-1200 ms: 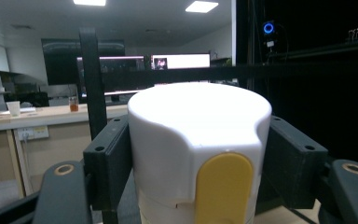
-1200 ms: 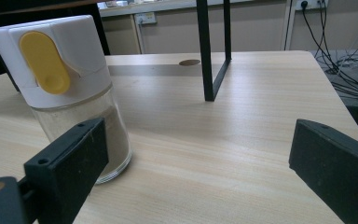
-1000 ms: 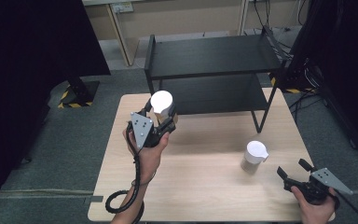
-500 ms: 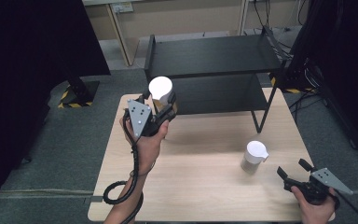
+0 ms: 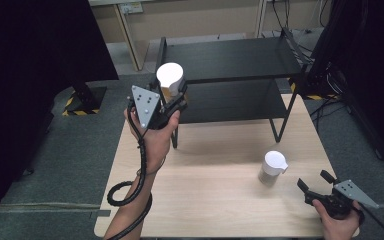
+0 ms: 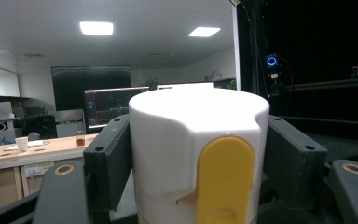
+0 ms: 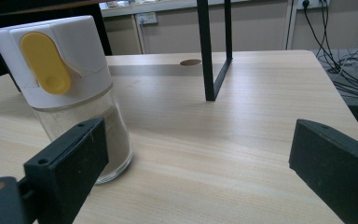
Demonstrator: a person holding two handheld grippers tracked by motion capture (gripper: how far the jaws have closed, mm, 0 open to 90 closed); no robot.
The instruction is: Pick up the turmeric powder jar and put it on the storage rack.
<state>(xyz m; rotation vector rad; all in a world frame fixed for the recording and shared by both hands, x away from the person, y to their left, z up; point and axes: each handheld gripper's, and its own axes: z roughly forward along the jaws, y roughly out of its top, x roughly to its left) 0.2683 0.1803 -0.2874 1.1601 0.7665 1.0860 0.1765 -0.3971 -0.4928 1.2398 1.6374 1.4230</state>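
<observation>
Jar number one (image 5: 169, 76), white-capped with a yellow tab, sits up in the air at the table's ten o'clock, clamped between the jaws of the left gripper (image 5: 176, 95), right in front of the black shelf (image 5: 240, 57). Across the wooden table (image 5: 215, 200), at four o'clock, a second jar (image 5: 272, 168) stands upright with pale powder inside. Just beyond it, at five o'clock, the right gripper (image 5: 314, 182) rests low with its jaws spread wide, clasping nothing.
</observation>
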